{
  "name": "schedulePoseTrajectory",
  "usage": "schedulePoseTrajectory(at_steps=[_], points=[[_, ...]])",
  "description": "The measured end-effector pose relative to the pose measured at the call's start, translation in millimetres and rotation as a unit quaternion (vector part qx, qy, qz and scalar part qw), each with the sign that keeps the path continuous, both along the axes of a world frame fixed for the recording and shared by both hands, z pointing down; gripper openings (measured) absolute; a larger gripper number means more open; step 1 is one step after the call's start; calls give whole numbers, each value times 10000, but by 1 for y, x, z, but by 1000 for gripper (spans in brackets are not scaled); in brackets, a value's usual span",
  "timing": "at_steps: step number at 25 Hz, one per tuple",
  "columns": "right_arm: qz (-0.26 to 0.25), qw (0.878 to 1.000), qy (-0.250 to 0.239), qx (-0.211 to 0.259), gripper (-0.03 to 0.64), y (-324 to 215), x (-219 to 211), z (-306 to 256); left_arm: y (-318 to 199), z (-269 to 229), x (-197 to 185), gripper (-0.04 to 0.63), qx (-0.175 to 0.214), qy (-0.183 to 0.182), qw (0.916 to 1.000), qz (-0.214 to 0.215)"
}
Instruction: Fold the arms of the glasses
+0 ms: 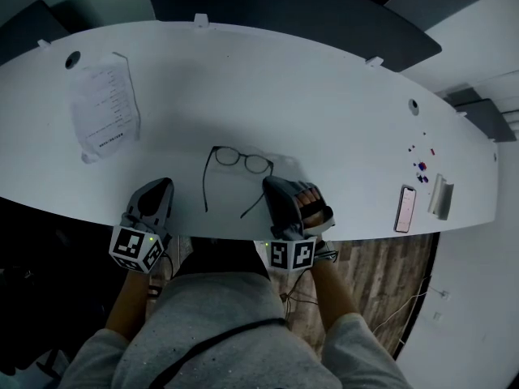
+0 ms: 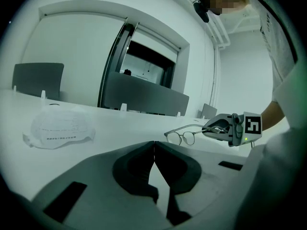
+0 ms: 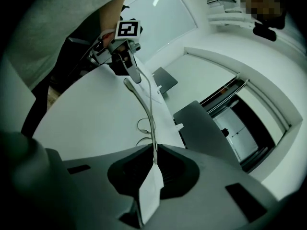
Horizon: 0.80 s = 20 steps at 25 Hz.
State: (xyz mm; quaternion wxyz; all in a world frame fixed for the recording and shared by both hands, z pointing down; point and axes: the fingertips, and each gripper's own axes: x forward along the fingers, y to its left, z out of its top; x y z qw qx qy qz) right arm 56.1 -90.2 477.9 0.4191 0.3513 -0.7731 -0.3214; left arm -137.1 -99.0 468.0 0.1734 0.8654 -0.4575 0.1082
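A pair of thin dark-framed glasses (image 1: 239, 160) lies on the white table (image 1: 340, 104) with both arms unfolded and pointing toward the near edge. My right gripper (image 1: 268, 184) is at the frame's right end. In the right gripper view its jaws (image 3: 154, 150) are shut on the thin right arm (image 3: 149, 111) of the glasses, which runs away from the tips. The left gripper view shows the glasses (image 2: 184, 137) with that arm reaching into the right gripper (image 2: 217, 128). My left gripper (image 1: 165, 183) rests left of the glasses, apart from them. It (image 2: 154, 145) is shut with nothing between the pads.
A printed sheet in a clear sleeve (image 1: 104, 108) lies at the far left of the table. At the right end are a phone (image 1: 405, 207), a small silver object (image 1: 440, 195) and several tiny coloured bits (image 1: 422, 165). Dark chairs (image 1: 292, 6) stand behind the table.
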Motion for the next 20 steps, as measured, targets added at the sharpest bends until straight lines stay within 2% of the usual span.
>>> schedulePoseTrajectory(at_steps=[6,11,12,14,20], points=[[-180,9956,-663,-642,37,8,-3,-3,2,3,8,15,2,-161,9996,220],[-316,9829,-1280,-1287,37,13,-3,-5,4,7,25,18,-56,-435,9969,658],[-364,9801,-1348,-1413,37,14,-4,-5,4,9,28,44,-62,-500,9958,763],[-488,9735,-1475,-1677,37,17,-6,-4,3,12,36,155,-52,-623,9934,960],[-832,9573,-1596,-2264,37,28,-6,-1,1,8,59,179,310,-992,9827,1535]])
